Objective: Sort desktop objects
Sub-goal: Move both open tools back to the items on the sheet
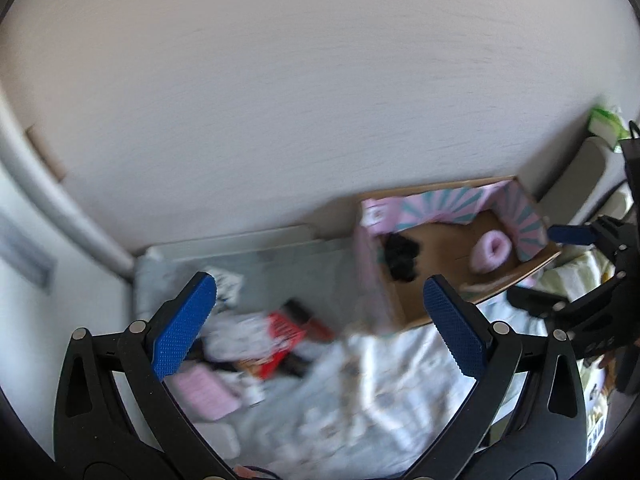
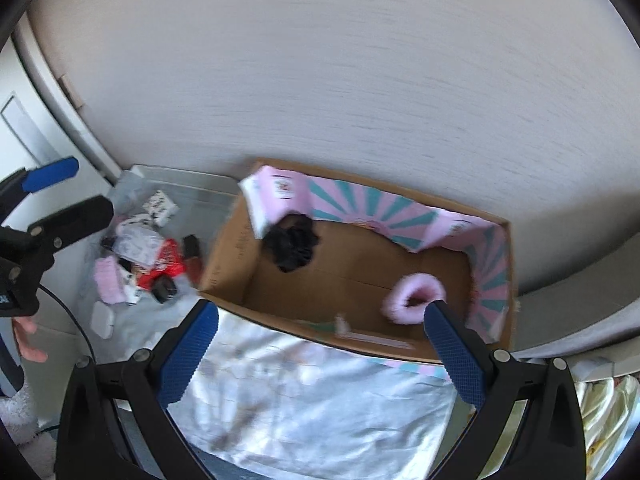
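A cardboard box [image 2: 236,248] with pink-and-teal lining stands against the wall; inside lie a black scrunchie [image 2: 294,246] and a fluffy pink scrunchie [image 2: 414,294]. The box [image 1: 408,304] also shows in the left wrist view, holding the black scrunchie [image 1: 402,256] and the pink one [image 1: 492,250]. A blurred pile of small items, among them a red packet [image 1: 282,340] and a pink case [image 1: 206,396], lies left of the box. My left gripper [image 1: 320,328] hangs open above the pile. My right gripper [image 2: 320,356] is open and empty before the box's near wall.
A pale printed cloth [image 2: 304,400] covers the surface in front of the box. The pile [image 2: 144,256] sits on a grey tray-like area [image 1: 248,256]. A white wall [image 2: 320,80] rises close behind. A hand [image 2: 28,340] shows at the far left edge.
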A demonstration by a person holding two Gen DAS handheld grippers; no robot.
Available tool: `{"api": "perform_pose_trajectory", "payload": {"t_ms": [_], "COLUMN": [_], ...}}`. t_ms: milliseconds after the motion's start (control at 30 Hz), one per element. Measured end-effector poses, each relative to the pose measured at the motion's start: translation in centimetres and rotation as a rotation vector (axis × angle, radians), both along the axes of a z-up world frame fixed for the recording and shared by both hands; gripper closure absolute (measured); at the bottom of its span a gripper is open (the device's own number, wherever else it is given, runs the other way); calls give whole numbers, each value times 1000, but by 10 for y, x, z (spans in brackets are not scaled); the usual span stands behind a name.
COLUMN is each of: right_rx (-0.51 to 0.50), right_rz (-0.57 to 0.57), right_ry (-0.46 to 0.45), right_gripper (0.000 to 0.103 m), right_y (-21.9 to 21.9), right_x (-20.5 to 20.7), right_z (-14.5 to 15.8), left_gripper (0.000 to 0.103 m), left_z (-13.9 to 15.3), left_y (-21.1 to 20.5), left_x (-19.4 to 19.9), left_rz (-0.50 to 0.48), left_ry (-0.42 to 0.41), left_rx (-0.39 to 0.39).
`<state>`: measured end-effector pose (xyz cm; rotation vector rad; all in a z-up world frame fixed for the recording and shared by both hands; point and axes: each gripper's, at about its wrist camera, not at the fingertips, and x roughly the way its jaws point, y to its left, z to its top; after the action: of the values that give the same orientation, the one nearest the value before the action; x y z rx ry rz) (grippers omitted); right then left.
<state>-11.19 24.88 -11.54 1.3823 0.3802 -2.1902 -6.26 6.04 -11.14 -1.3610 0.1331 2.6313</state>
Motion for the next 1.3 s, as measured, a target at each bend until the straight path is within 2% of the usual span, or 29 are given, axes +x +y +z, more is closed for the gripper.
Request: {"api": "perform_pose_trajectory", "payload": {"t_ms": [100,200,300,400,533,700,967,1167,1300], "right_rx": [-19,-28,-73,-64,-46,-74,-53,-10,10], "right_rz": [34,59,91,146,243,343,424,460,492], "right_ry": [-33,-102,-86,-51,-12,36,8,29,61], "right_gripper": [0,0,0,0,0,0,0,0,5], "right_y": [-19,-38,-54,-76,-103,-123,-146,-161,-170], "right_x": [7,14,27,42,64,89,96,92,89], "right_z": [-1,-5,-1,2,-2,-18,-72,-114,-133], "left_gripper": [0,0,0,0,0,0,1,2,4], "left_z": [2,6,10,12,-1,-37,-115,-159,-173], "left_y": [-36,-72,-101,-121,-137,-148,-156,-161,-162], "left_x": [7,17,29,40,47,55,54,50,49], "left_rz": [57,114,154,189,206,214,263,281,294], "left_ry": [-20,-23,-5,22,-4,-78,-199,-238,-239], "left_rx": [-18,-27,-26,-27,-39,8,70,96,91]}}
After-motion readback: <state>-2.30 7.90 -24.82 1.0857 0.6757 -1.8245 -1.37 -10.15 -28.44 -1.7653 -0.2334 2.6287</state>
